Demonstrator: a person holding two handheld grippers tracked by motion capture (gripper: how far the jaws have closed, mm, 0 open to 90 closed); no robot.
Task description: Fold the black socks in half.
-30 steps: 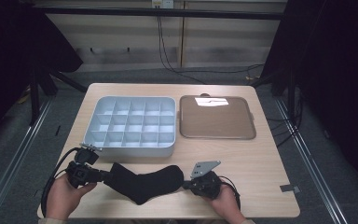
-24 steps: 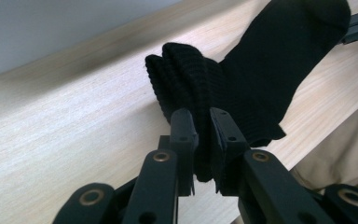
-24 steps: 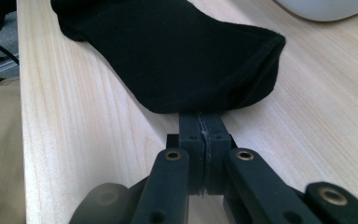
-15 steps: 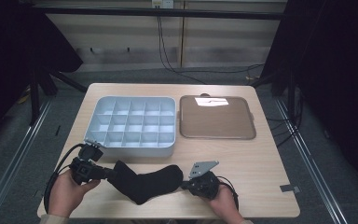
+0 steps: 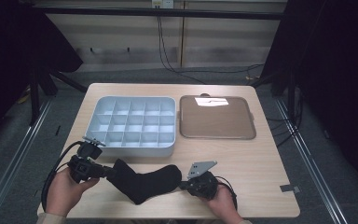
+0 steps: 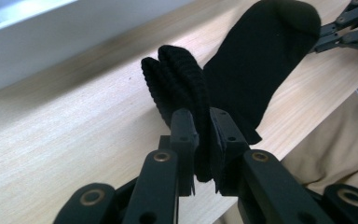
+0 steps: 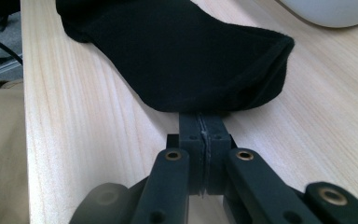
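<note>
The black sock (image 5: 144, 183) lies stretched along the near edge of the desk (image 5: 261, 172), in front of the white compartment box (image 5: 133, 125), and we hold it at both ends: our left tool (image 6: 200, 128) is clamped on the ribbed cuff, which bunches between its jaws in the left gripper view, and our right tool (image 7: 201, 122) is closed tight on the toe, with only a thin edge of fabric caught where the jaws meet. That thin bite is the first risk we see; if we pull the two ends apart or lift unevenly, the toe could slip out of the right tool and the sock would swing from the cuff alone. The heel bend sits close to the desk's front edge, so a dropped end might slide off toward our lap rather than stay on the wood. A lift carried forward too low could also drag the fabric against the wall of the box, and the soft knit may sag in the middle and catch on it. The brown tray (image 5: 216, 117) to the right of the box is well apart and poses little trouble. We can read no brand, label or writing on the sock, the box or the tray; the pale patch on the tray looks to us like a reflection of light.
</note>
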